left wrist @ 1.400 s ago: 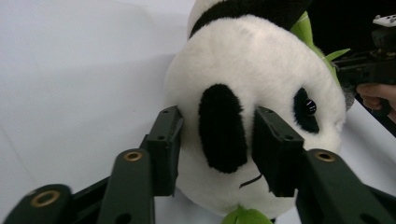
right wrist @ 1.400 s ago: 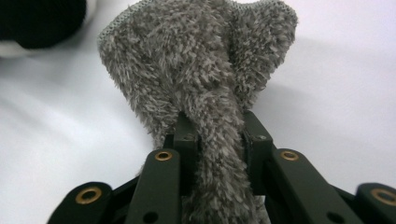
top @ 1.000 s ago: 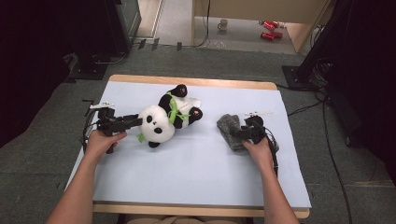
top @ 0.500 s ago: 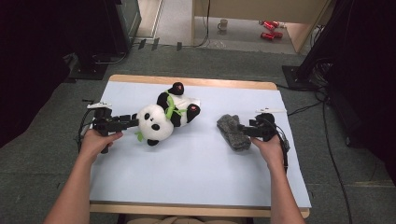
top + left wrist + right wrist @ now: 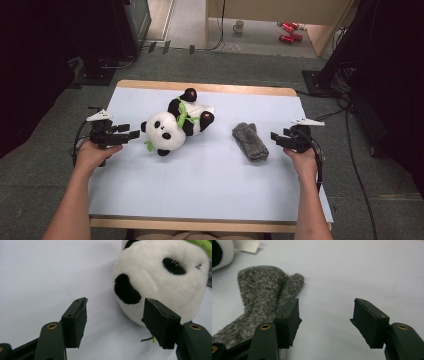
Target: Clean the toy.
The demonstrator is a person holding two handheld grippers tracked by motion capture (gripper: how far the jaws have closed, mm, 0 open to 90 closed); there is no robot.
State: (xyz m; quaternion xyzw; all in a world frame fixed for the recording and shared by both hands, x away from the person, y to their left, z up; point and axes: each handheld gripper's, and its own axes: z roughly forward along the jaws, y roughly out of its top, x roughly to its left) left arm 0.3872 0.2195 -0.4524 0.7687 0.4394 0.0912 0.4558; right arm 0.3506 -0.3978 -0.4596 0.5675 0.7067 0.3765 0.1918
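Plush: one panda point(image 5: 172, 126) lies far-left on the bench point(image 5: 200, 185), one grey sock point(image 5: 250, 141) right of it. Two hand-held grippers: left point(image 5: 134, 134) wide beside the panda's head, right point(image 5: 274, 138) gaping empty, its jaws just closing slightly.

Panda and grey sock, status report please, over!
Left gripper open beside panda. Right gripper open, empty, jaws just moving, apart from grey sock. Nothing blocks either, over.
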